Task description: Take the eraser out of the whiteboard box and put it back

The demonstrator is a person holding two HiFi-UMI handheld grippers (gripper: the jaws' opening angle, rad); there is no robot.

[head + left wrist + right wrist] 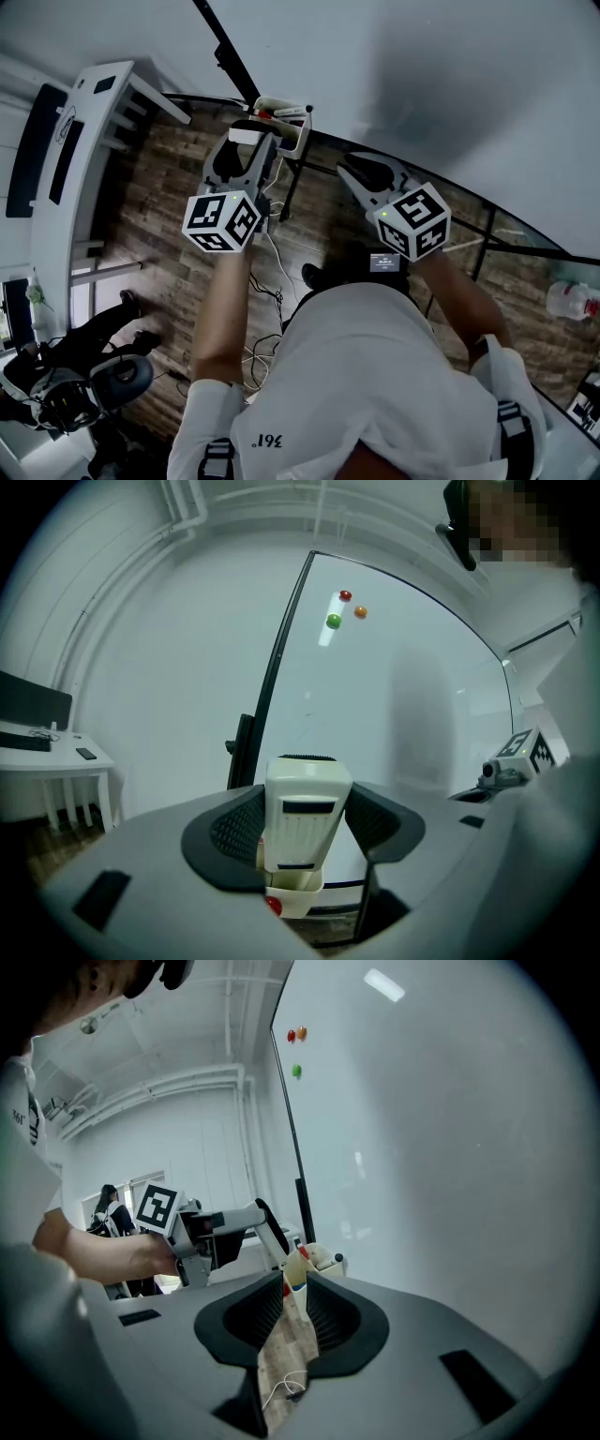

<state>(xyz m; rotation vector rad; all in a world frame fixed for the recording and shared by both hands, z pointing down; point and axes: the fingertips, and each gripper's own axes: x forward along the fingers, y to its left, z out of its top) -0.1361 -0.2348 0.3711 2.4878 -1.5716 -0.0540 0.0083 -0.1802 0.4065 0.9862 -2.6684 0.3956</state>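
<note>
Head view: left claw [251,142] level, clamping eraser [302,813].

Cream eraser [305,808], white whiteboard box [296,894], brown floor [169,187]

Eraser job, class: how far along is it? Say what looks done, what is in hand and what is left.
Done: the eraser looks lifted out of the box, which sits just below it by the whiteboard.
In hand: the left claw is shut on the eraser; the right claw holds nothing.
Left: lower the eraser back into the box and let go.
</note>
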